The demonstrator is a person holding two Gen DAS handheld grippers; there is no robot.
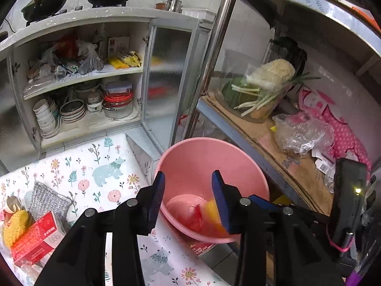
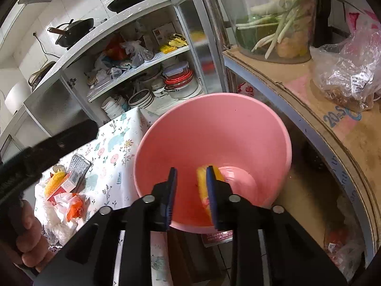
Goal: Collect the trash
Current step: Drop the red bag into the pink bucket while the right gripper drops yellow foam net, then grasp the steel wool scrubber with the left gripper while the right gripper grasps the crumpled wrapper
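Note:
A pink plastic bin [image 1: 190, 157] [image 2: 214, 124] stands at the edge of the floral-cloth table [image 1: 90, 166]. An orange-yellow wrapper [image 1: 213, 212] [image 2: 202, 186] lies inside it near the bottom. My left gripper [image 1: 188, 200] is open above the bin's near rim, empty. My right gripper [image 2: 190, 193] is open over the bin's inside, with the wrapper beside its right finger, apparently loose. On the table lie a red box [image 1: 35, 238] [image 2: 64, 187], a yellow scrubber [image 1: 16, 224] [image 2: 53, 183], a silver mesh pad [image 1: 47, 200] [image 2: 78, 164] and crumpled plastic with orange trash [image 2: 69, 209].
An open cupboard [image 1: 83, 83] with bowls and bags stands behind the table. A metal shelf [image 1: 273, 147] [image 2: 321, 109] on the right holds a vegetable container [image 1: 262, 93], plastic bags and pink cloth. Woks sit on the counter [image 1: 78, 0].

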